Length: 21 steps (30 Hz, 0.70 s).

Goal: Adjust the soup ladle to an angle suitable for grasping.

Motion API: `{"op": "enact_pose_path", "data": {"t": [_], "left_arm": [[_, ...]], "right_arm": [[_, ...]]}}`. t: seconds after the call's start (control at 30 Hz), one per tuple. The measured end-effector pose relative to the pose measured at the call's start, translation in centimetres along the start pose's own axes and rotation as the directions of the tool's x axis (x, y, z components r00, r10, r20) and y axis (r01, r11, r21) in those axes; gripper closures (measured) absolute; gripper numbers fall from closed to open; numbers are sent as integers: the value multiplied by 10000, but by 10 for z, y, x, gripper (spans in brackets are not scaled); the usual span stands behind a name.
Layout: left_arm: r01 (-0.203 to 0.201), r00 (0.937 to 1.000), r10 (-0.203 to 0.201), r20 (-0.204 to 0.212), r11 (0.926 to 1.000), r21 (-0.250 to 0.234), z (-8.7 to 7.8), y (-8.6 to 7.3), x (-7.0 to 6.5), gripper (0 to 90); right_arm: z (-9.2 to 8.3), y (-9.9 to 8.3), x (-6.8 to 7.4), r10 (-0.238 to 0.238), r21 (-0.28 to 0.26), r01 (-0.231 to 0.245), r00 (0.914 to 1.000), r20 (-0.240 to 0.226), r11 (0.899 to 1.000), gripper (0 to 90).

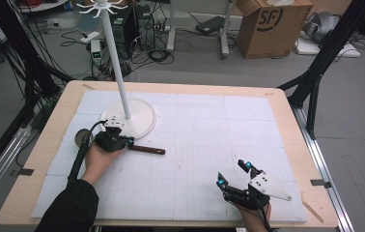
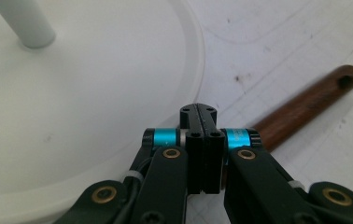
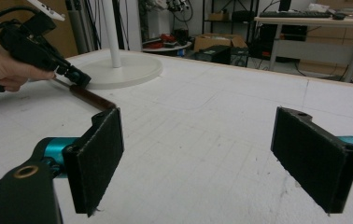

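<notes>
Ladle (image 1: pixel 144 149): wooden handle clamped in closed left gripper (image 1: pixel 120 142) for lifting; right gripper (image 1: pixel 233 175) wide, empty, idle.

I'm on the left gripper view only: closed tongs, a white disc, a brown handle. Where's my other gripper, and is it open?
Observer: The right gripper sits at the table's near right edge, tongs wide open, nothing between them.
Operator: What is that brown handle part of?
Observer: In the high view the wooden handle runs under the left gripper to a round metal head on its far side.
Operator: And the white disc?
Observer: It is the base of a tall white pole with hooks on top.
</notes>
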<state>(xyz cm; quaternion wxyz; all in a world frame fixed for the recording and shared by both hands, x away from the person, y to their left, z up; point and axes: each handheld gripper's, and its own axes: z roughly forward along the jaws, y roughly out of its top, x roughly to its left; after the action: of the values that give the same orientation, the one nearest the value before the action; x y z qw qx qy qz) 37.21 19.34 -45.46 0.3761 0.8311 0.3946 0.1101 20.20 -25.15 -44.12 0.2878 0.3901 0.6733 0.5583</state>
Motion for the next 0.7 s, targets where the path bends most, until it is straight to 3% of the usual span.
{"op": "enact_pose_path", "data": {"t": [0.03,0.2,0.33,0.6,0.7], "left_arm": [[-165,9999,165,-21,9996,241,2,-2,-2,900],[26,10000,-24,81,9999,-167,-2,-10,-4,900],[90,9997,-85,223,9997,-206,-6,-16,-6,900],[-72,9995,77,321,9998,-159,-13,-21,-8,900],[-103,9994,115,321,9993,-353,-17,-21,-9,900]], "right_arm": [[0,0,0,0,0,0,10000,0,10000,160],[0,0,0,-4,17,4,10000,20,10000,161],[0,0,0,-44,28,44,10000,28,10000,161],[1,-1,2,-45,94,45,10000,26,9999,161],[2,-1,2,-44,94,43,10000,67,9999,161]]}}
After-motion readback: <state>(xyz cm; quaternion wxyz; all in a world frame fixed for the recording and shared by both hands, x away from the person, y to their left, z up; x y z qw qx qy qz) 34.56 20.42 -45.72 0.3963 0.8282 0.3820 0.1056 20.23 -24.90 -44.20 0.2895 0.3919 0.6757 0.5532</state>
